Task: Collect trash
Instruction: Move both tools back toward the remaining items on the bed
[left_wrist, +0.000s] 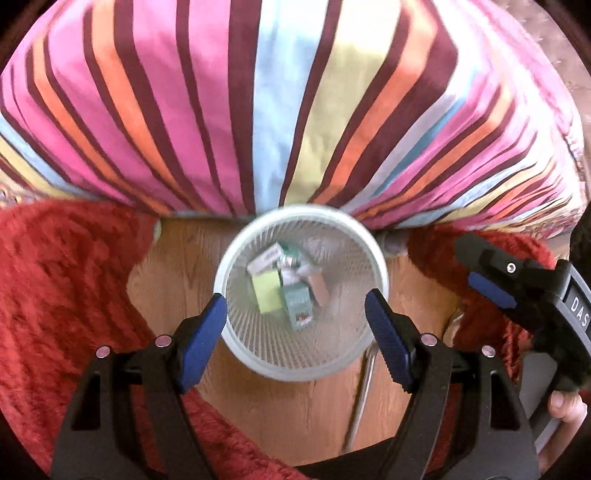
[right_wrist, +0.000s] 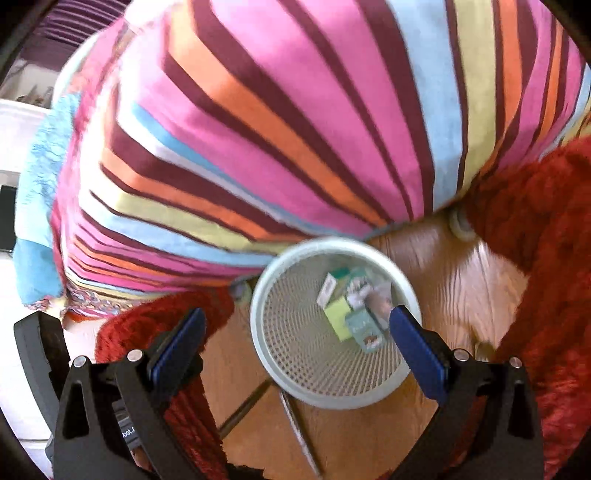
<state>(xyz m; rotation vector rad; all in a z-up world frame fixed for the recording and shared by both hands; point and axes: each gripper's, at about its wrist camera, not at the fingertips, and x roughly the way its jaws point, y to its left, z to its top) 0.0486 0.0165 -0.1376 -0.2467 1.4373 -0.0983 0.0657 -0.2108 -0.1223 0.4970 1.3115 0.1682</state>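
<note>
A white mesh waste bin (left_wrist: 236, 343) stands on the wood floor below both grippers; it also shows in the right wrist view (right_wrist: 291, 354). Inside lie several pieces of trash: a yellow-green box (left_wrist: 267, 295), a teal carton (left_wrist: 299, 308), a white box (left_wrist: 264, 260) and crumpled wrappers. The same yellow-green box (right_wrist: 338, 317) and teal carton (right_wrist: 364, 330) show in the right wrist view. My left gripper (left_wrist: 295, 325) is open and empty above the bin. My right gripper (right_wrist: 295, 339) is open and empty above the bin's left part; it also shows at the right of the left wrist view (left_wrist: 491, 291).
A bed with a striped pink, orange, maroon and blue cover (left_wrist: 295, 103) fills the area behind the bin. A red shaggy rug (left_wrist: 55, 295) lies on both sides of the wood floor (left_wrist: 295, 413). A thin metal rod (left_wrist: 364, 391) lies on the floor by the bin.
</note>
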